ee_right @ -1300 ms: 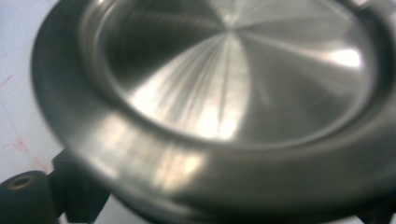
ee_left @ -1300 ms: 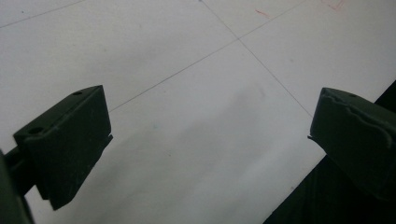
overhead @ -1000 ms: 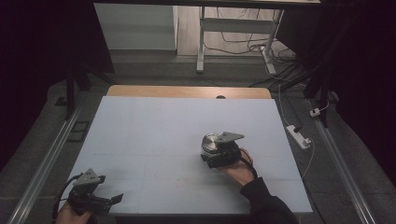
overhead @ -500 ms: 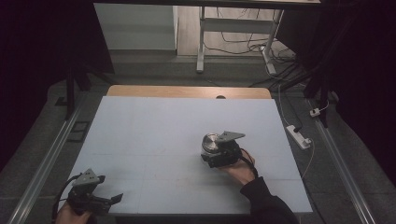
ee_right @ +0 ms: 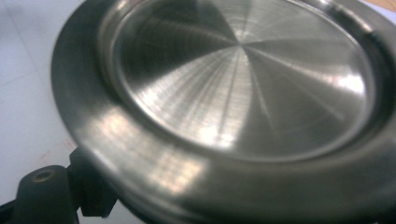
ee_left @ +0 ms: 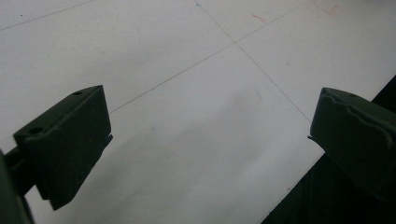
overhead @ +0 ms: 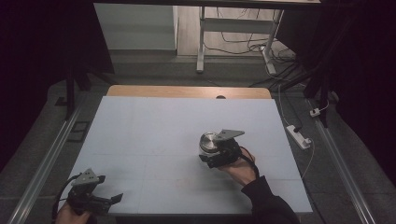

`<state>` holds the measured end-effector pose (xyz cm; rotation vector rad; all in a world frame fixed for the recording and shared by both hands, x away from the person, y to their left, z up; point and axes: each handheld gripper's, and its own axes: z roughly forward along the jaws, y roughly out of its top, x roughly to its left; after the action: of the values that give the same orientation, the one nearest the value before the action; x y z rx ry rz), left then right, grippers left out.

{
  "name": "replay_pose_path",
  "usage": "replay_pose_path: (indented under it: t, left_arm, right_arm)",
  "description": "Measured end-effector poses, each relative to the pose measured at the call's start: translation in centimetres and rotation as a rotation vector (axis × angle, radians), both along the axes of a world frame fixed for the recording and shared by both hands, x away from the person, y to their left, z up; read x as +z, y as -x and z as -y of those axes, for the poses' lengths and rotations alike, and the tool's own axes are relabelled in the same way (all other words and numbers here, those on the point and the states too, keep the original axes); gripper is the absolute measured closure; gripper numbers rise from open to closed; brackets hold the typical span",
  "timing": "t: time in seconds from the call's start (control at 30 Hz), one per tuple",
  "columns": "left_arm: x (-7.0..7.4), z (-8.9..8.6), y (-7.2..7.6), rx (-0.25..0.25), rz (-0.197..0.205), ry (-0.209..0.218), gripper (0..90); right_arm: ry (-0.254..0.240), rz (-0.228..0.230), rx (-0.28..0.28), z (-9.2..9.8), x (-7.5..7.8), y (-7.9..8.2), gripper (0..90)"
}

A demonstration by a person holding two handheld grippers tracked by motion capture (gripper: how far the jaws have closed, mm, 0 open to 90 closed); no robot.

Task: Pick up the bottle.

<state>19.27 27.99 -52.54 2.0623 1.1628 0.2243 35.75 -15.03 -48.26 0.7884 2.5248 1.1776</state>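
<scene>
nothing has shifted; right hand-held gripper (overhead: 211, 150) clamps steel dish (overhead: 209, 141)

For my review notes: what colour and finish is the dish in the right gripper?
Silvery brushed metal dish, with fine radial lines; clearest in the right gripper view.

Round steel dish (overhead: 208, 142): on the pale counter (overhead: 154, 130), right of its middle, toward the near half.
Right gripper (overhead: 215, 150): at the dish's near edge, jaws closed on its rim.
Left gripper (overhead: 109, 199): at the counter's near left corner, well apart from the dish, jaws spread over bare counter.
</scene>
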Motion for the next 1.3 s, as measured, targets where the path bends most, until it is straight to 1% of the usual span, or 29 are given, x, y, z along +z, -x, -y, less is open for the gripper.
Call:
replay_pose_path:
  t: [0.27, 0.43, 0.63, 0.83, 1.0, 1.2, 1.3]
  left_arm:
    - [0.0, 0.0, 0.0, 0.0, -0.003, -0.001, 0.0]
    - [0.0, 0.0, -0.1, -0.001, -0.005, 0.0, 0.0]
    - [0.0, 0.0, -0.1, 0.0, -0.008, 0.005, 0.0]
    - [0.0, 0.0, -0.1, 0.0, -0.009, 0.005, 0.0]
    - [-0.1, 0.0, -0.1, 0.0, -0.01, 0.005, 0.0]
    - [-0.1, 0.0, -0.1, -0.003, -0.012, 0.005, 0.0]
    - [-0.1, 0.0, -0.1, -0.003, -0.011, 0.005, 0.0]
  right_arm:
    - [-0.023, 0.019, 0.043, -1.2, 1.2, 0.5, 13.8]
    - [-0.032, 0.018, 0.065, -2.0, 1.5, 0.9, 13.8]
    - [-0.035, 0.023, 0.106, -3.4, 1.8, 1.8, 13.9]
    - [-0.035, 0.032, 0.148, -4.7, 2.0, 2.7, 13.9]
    - [-0.034, 0.031, 0.173, -5.6, 2.0, 3.4, 13.9]
    - [-0.03, 0.008, 0.199, -6.6, 1.7, 4.0, 13.9]
    - [-0.021, 0.012, 0.212, -6.9, 1.7, 4.3, 13.9]
